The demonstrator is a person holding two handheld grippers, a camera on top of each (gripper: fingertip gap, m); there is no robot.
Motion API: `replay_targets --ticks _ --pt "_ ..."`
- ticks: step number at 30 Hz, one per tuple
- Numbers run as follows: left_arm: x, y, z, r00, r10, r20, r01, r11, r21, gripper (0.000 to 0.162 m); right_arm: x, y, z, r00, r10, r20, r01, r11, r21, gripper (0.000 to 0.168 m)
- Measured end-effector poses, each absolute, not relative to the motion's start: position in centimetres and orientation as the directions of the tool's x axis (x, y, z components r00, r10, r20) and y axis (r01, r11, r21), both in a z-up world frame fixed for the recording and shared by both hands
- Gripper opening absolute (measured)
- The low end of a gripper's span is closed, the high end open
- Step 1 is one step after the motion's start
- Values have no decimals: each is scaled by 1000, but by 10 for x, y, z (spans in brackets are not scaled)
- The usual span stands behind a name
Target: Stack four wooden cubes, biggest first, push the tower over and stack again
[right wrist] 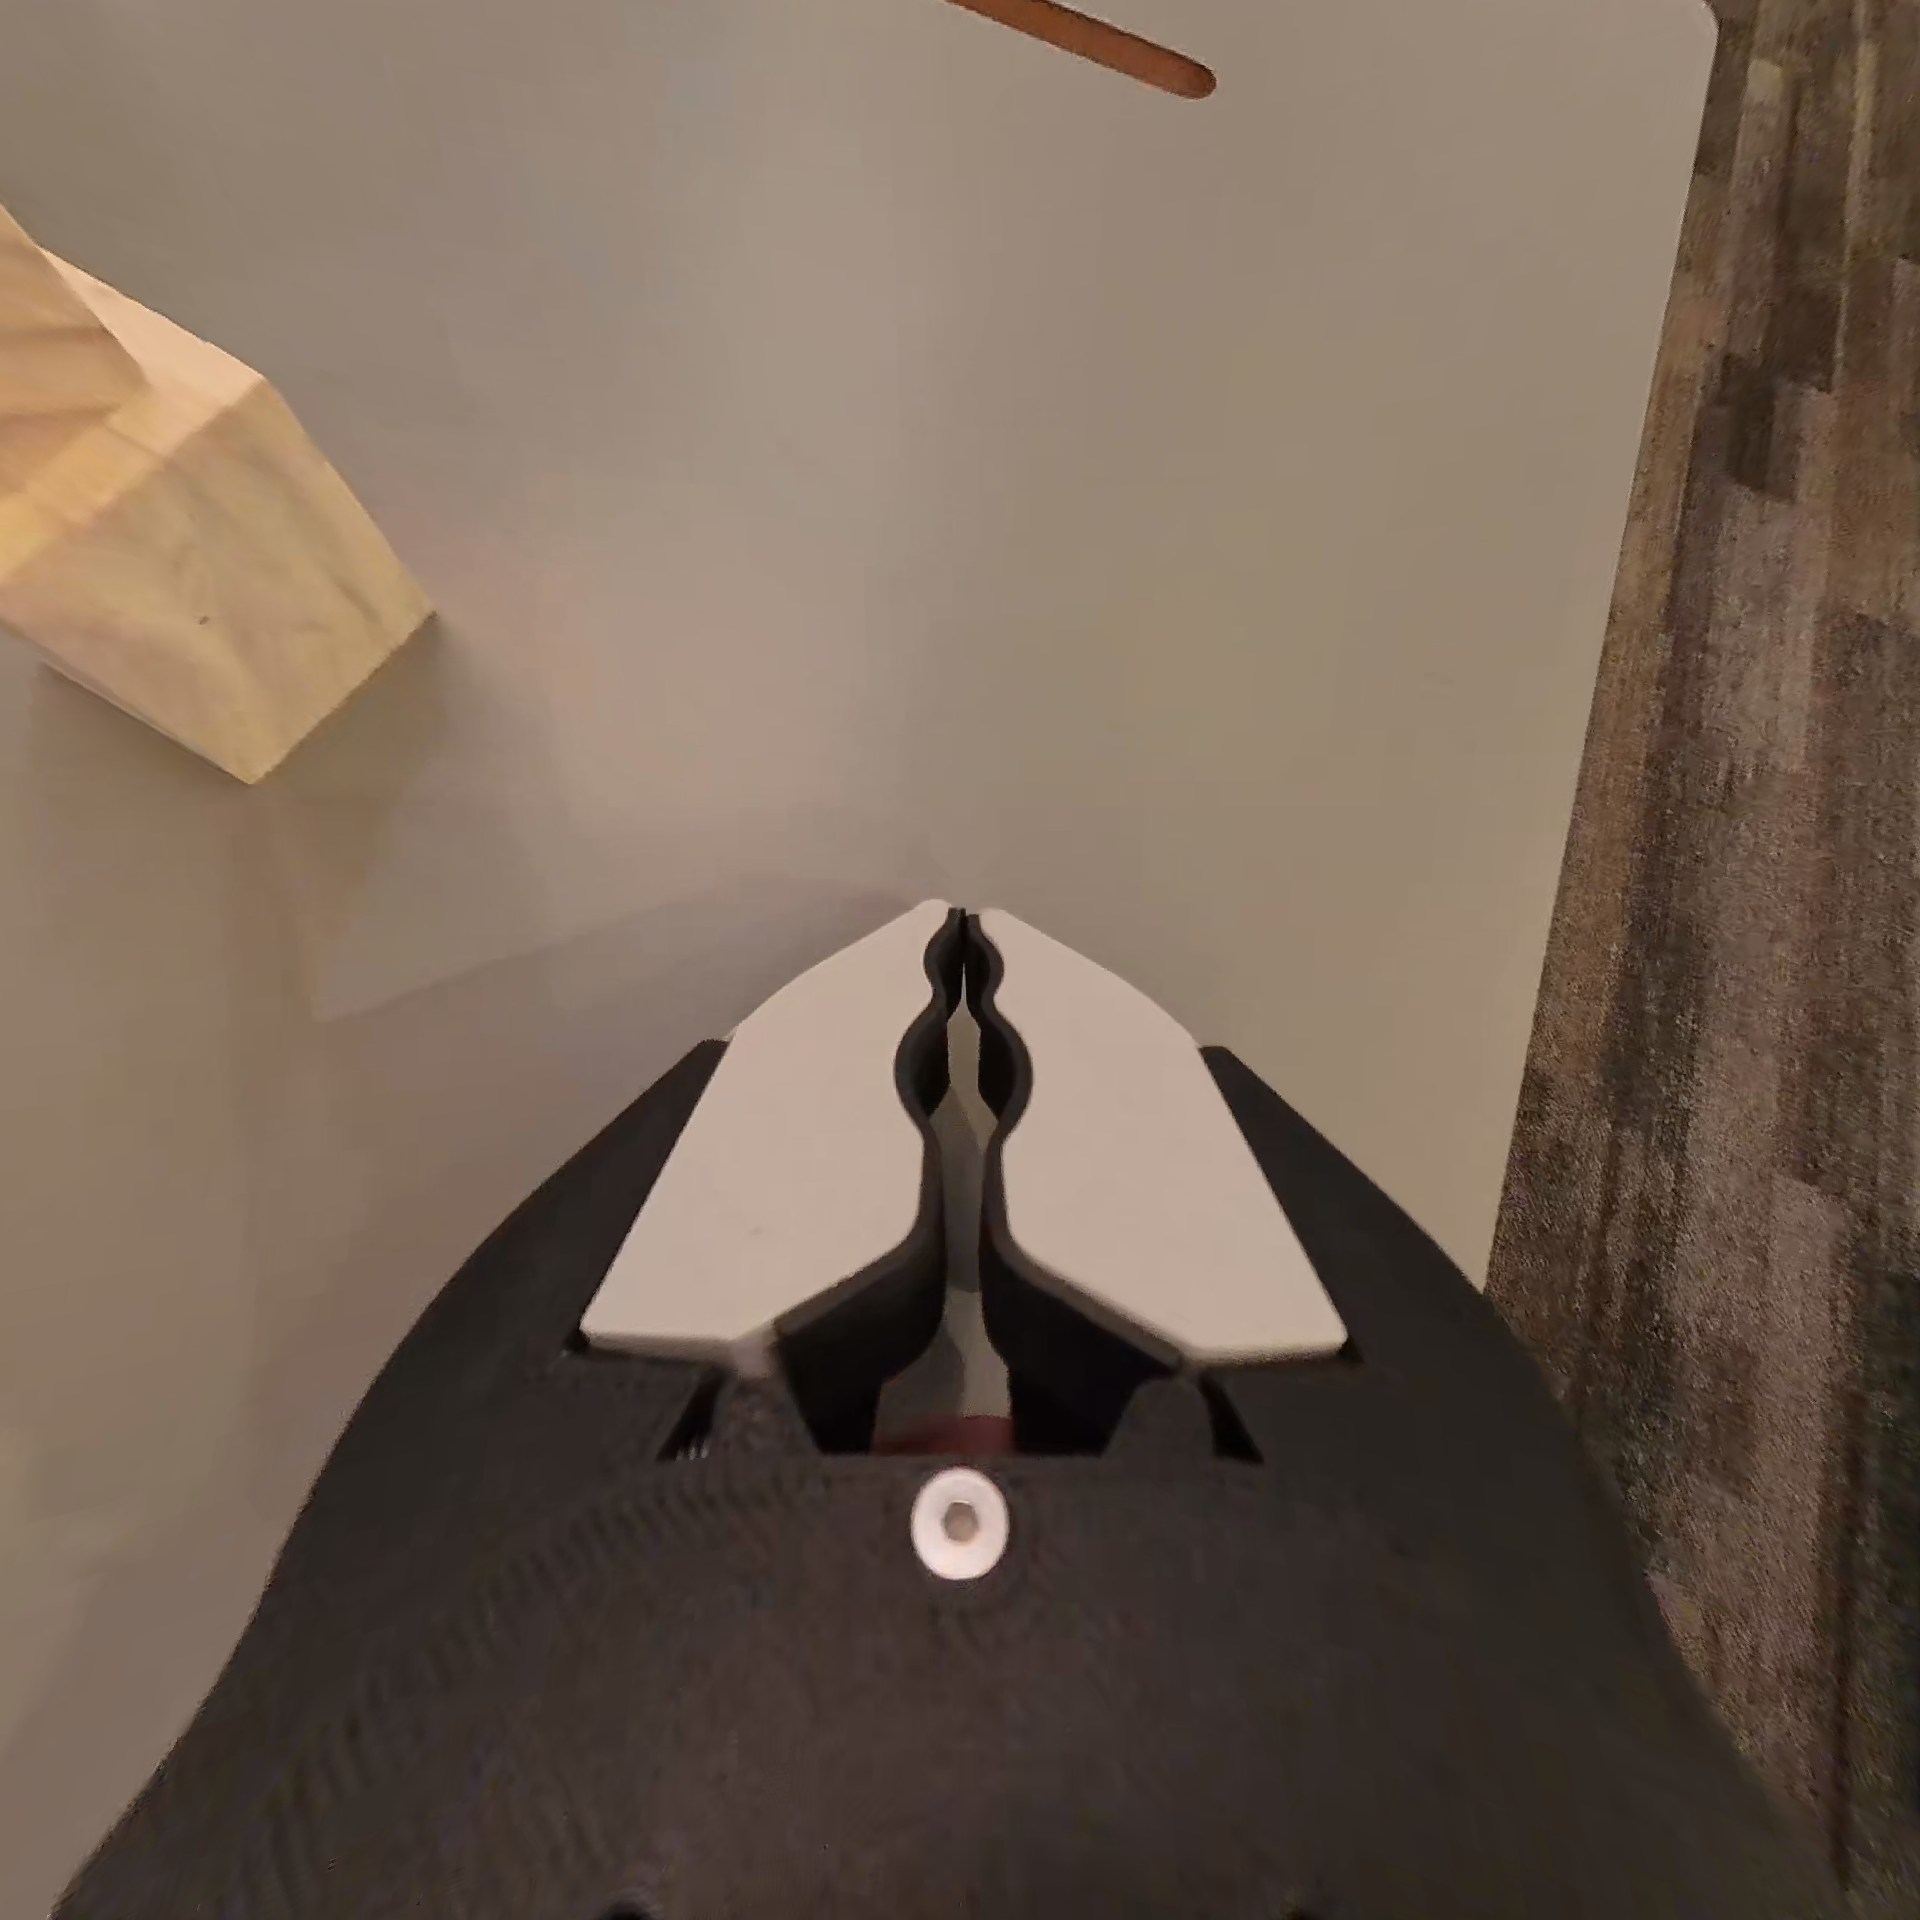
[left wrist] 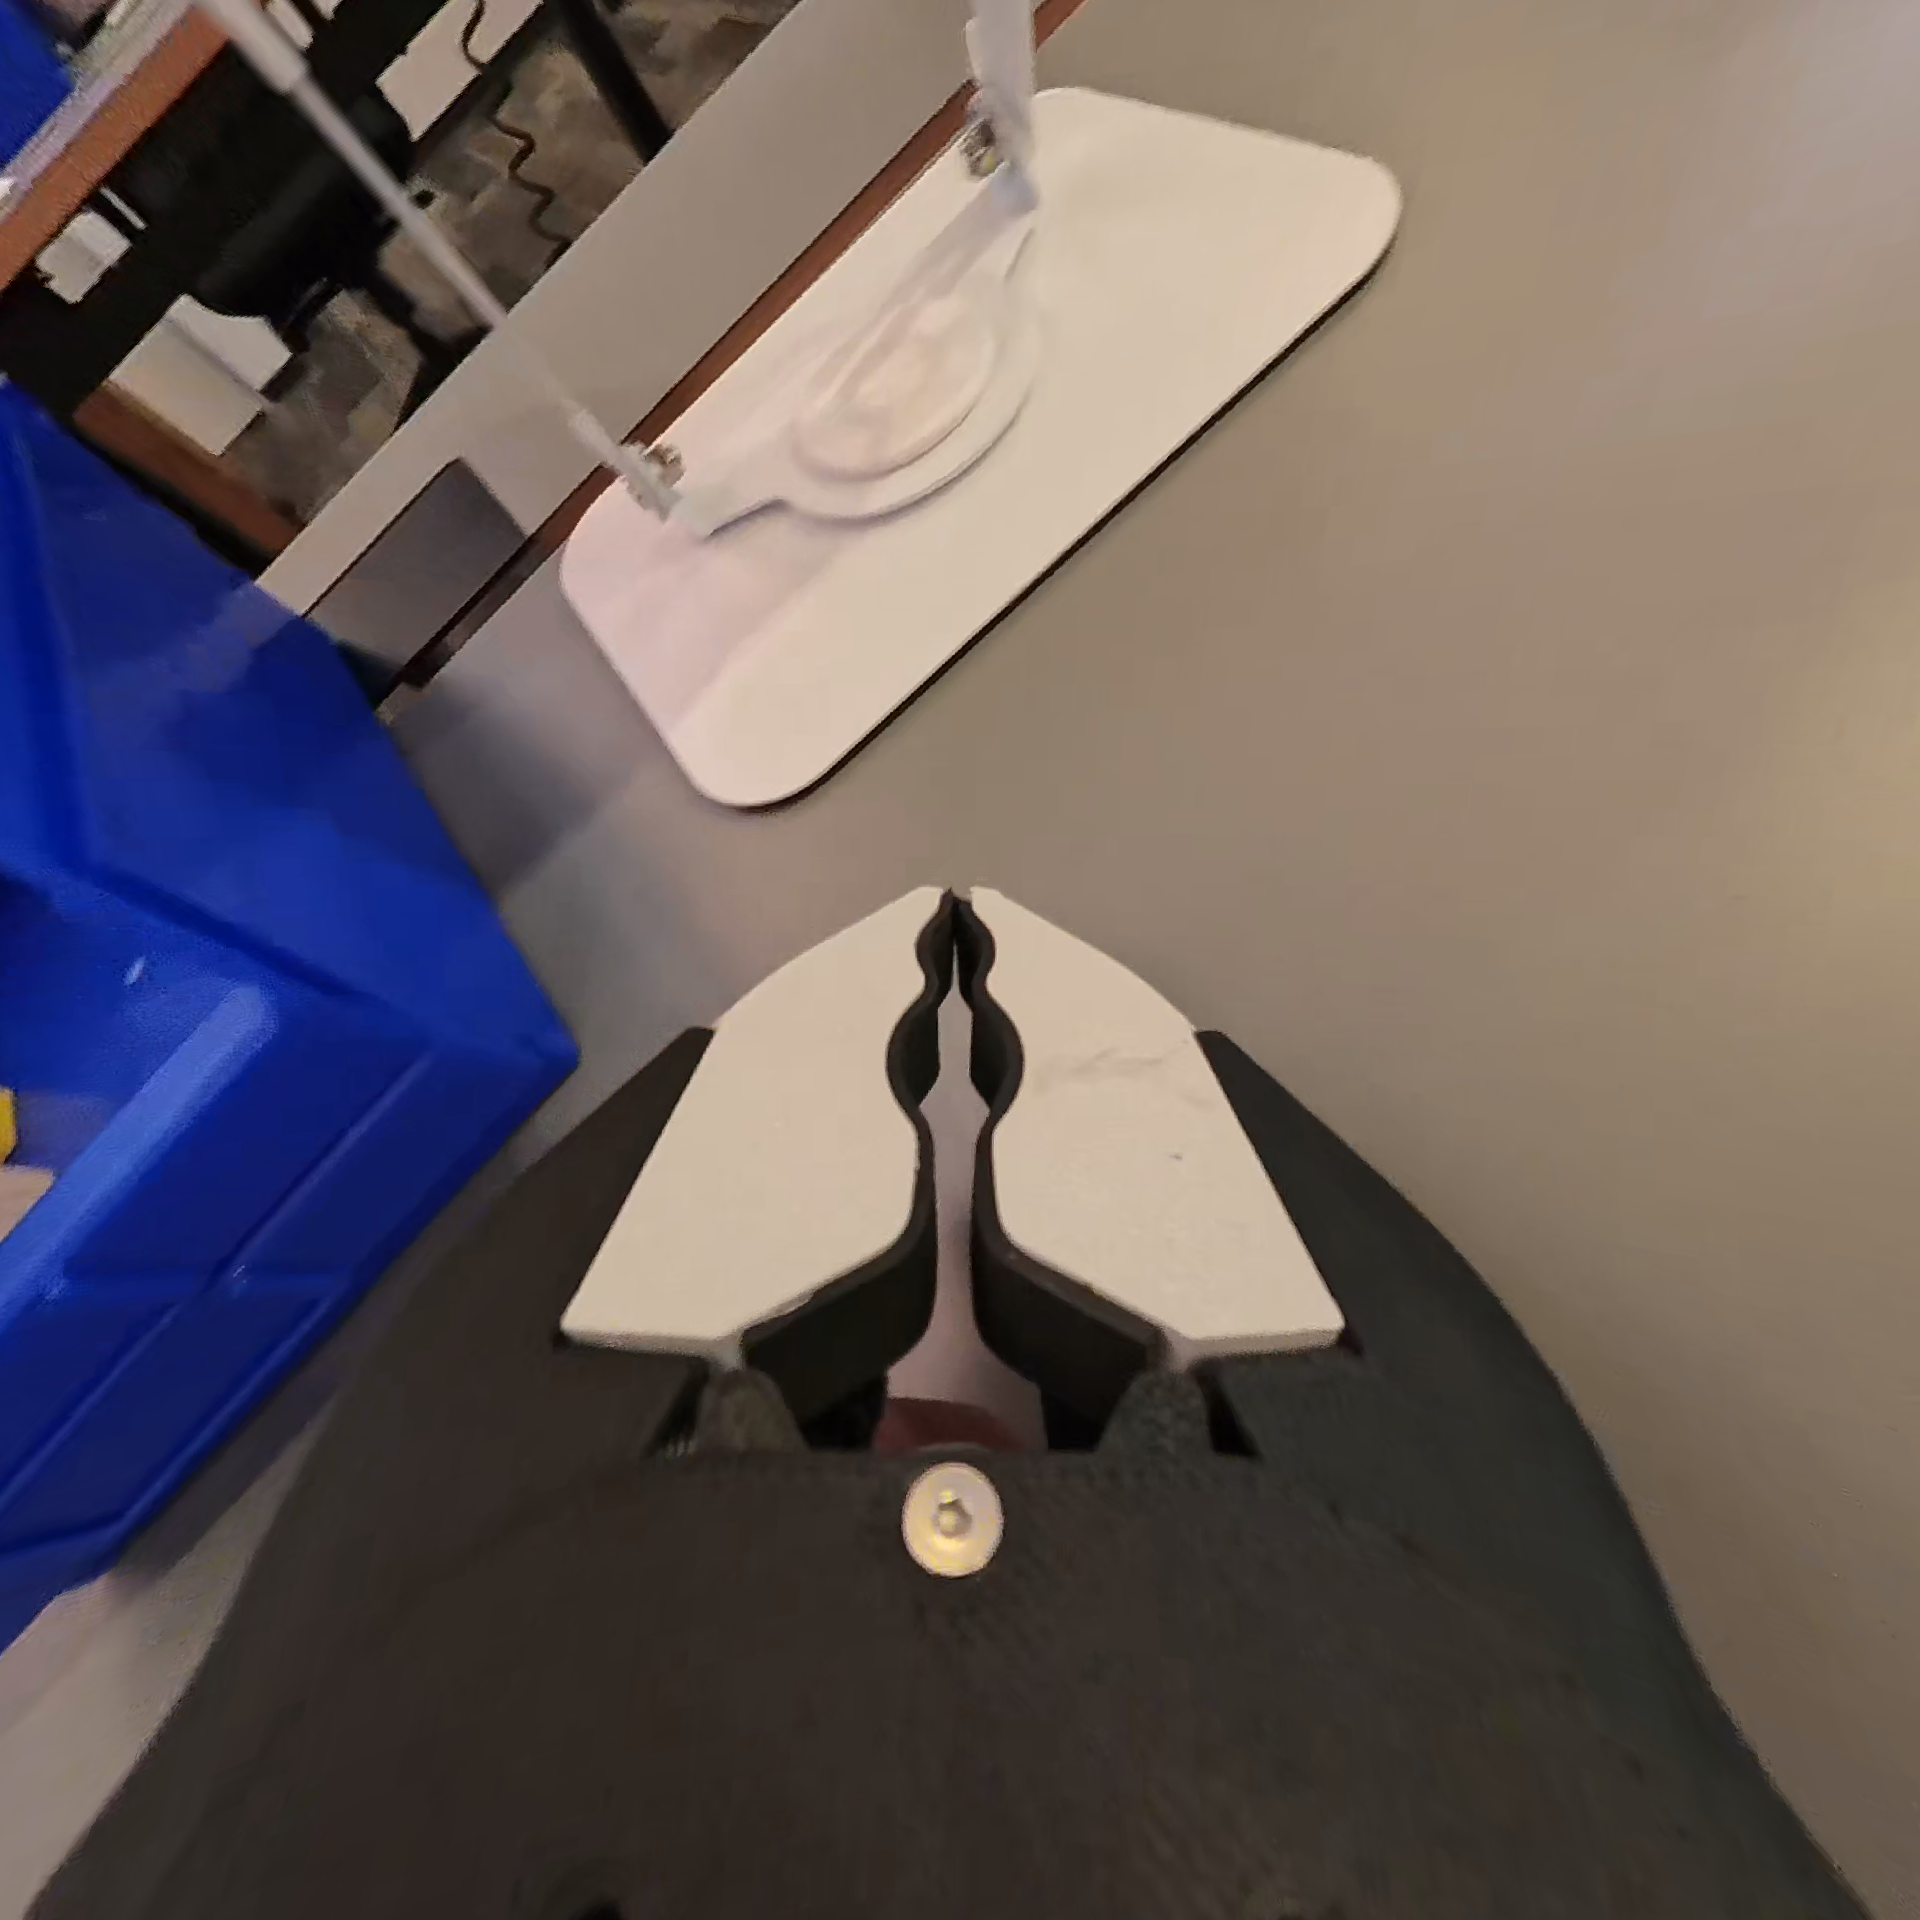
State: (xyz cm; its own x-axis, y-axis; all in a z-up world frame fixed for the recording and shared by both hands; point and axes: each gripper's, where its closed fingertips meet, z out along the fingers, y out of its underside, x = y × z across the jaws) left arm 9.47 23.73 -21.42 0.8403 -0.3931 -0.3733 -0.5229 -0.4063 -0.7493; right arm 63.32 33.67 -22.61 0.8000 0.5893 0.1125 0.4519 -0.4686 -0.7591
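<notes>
Your right wrist view cut the stacked wooden cubes (right wrist: 156, 540) off at its left edge; the blue bin (left wrist: 208, 987) ran off yours too, its contents mostly hidden.

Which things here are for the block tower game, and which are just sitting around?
For the job:
wooden cubes
left gripper
right gripper

Just lying about:
blue bin
white stand

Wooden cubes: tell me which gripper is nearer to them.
Right. The right gripper, shut, sits right of the wooden cubes; the left gripper, shut, has none in its view.
</notes>
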Motion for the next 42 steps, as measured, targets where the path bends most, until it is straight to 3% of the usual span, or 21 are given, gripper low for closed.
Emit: replay_targets --ticks 9,15,20,23,25,27,34,42 --pt "35 222 -206 900 -271 -343 -432 -437 -789 0 639 341 -224 826 551 121 430 -476 -767 0" --pt "-1 207 -203 928 -198 -315 -372 -457 -808 0 662 352 -184 896 437 80 282 -420 -863 0" --pt "-20 197 -202 935 -165 -313 -354 -465 -812 0 649 362 -175 907 407 104 284 -412 -866 0" --pt "-23 196 -201 941 -156 -299 -337 -467 -817 0 542 349 -178 814 568 120 386 -375 -843 0" --pt "-26 196 -201 941 -146 -304 -336 -470 -816 0 439 316 -189 649 707 282 592 -235 -771 0" --pt "-31 194 -200 944 -136 -302 -330 -470 -819 0 386 294 -180 594 773 224 551 -188 -813 0" --pt "-73 181 -197 965 -63 -256 -254 -475 -842 0 433 313 -175 675 720 162 476 -258 -841 0" --pt "-87 170 -190 960 -41 -276 -266 -436 -860 0 431 307 -185 605 771 197 534 -210 -819 0"
